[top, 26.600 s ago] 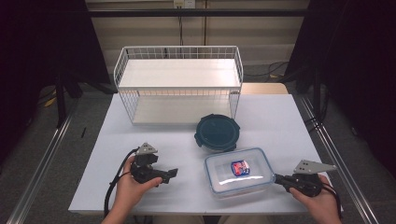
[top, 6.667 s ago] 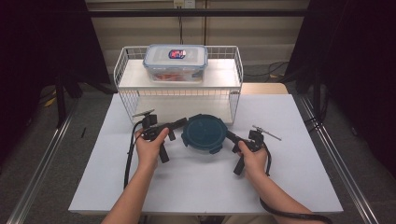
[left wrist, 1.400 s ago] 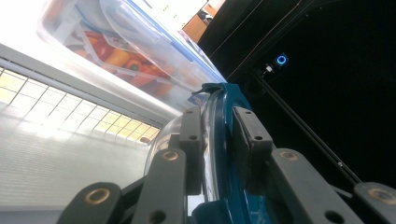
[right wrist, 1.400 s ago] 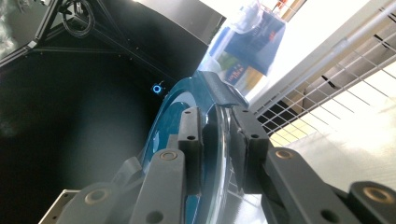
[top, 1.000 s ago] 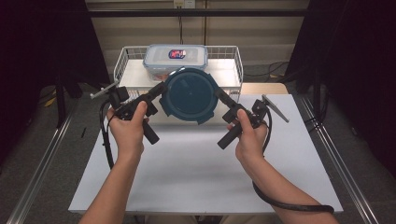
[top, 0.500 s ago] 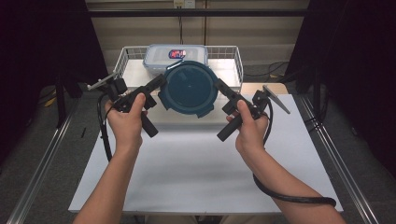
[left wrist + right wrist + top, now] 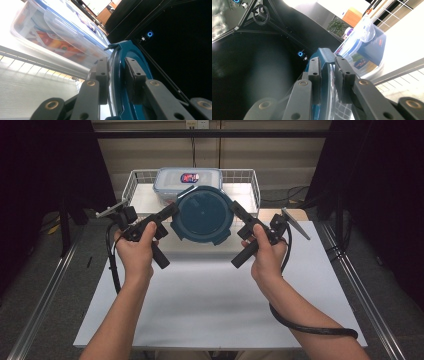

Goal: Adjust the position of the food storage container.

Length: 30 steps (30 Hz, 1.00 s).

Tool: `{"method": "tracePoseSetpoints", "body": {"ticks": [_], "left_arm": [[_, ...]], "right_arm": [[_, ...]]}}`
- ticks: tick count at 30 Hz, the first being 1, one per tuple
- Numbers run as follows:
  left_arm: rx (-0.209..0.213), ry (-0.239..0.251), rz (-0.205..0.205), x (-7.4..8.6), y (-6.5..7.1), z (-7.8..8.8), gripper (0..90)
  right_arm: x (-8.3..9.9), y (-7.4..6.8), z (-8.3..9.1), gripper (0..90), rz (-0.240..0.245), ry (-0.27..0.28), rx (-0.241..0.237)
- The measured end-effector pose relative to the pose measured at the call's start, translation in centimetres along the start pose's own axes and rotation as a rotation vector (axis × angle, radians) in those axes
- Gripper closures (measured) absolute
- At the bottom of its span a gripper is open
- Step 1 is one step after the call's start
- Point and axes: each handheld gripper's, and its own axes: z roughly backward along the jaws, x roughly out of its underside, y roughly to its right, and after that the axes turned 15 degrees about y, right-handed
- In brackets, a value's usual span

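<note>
A round dark teal container (image 7: 202, 217) hangs in the air above the table's far part, held from both sides. My left gripper (image 7: 169, 212) is shut on its left rim; the left gripper view has the rim (image 7: 117, 75) pinched between both pads. On the opposite side my right gripper (image 7: 235, 210) is shut on the right rim (image 7: 325, 72), jaws pressed on its edge. Just behind the teal container, a clear rectangular lidded box (image 7: 186, 181) with food rests on top of the white wire rack (image 7: 245, 185).
The white table top (image 7: 210, 295) stretches toward the person, whose forearms come in from the bottom. Black cables trail from each gripper. Dark curtains flank the table, and metal rails run along both sides.
Both hands have lifted the teal container a little higher and farther toward the rack; it now overlaps the clear box's front. Both grips are unchanged.
</note>
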Motion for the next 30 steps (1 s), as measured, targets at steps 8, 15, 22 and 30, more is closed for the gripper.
{"method": "tracePoseSetpoints", "body": {"ticks": [8, 15, 22, 30], "left_arm": [[0.007, 0.03, 0.004, -1.0, 0.6, -0.4, 74.8], [0.021, 0.042, 0.002, -2.1, 1.1, -0.8, 74.8], [0.027, 0.051, -0.003, -3.2, 1.5, -1.4, 74.7], [0.023, 0.064, -0.002, -4.1, 1.7, -2.5, 74.8]], "right_arm": [[-0.3, -1.0, -0.9, 76.6, -0.004, 0.014, -0.015], [-0.6, -1.6, -2.2, 76.8, -0.024, 0.036, -0.032], [-1.1, -2.4, -3.5, 76.9, -0.032, 0.045, -0.054], [-1.6, -2.8, -4.9, 76.9, -0.036, 0.056, -0.056]]}}
